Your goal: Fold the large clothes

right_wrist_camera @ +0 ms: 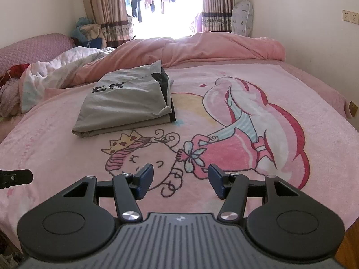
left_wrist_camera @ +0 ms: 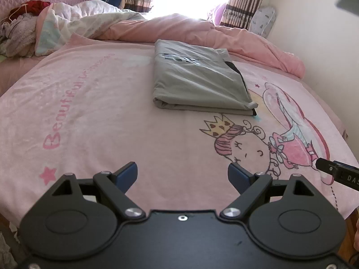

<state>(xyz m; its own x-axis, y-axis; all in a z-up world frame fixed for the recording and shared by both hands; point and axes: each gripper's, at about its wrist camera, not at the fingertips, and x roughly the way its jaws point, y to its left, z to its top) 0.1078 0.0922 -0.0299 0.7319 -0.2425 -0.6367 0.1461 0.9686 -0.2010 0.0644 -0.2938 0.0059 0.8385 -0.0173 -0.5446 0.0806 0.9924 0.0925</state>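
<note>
A grey garment lies folded into a flat rectangle on the pink cartoon blanket, with a dark piece showing along its right edge. The right wrist view shows the same folded grey garment at centre left, black lettering on top. My left gripper hovers over the blanket's near part, well short of the garment, jaws wide apart and empty. My right gripper stands open over the printed princess drawing, nothing between its blue pads. Each gripper's tip shows at the edge of the other's view.
A rumpled pink duvet and a white patterned quilt are bunched behind the garment. A heap of clothes lies at far left by a pink headboard. The wall runs along the bed's right side; curtains and a bright window stand behind.
</note>
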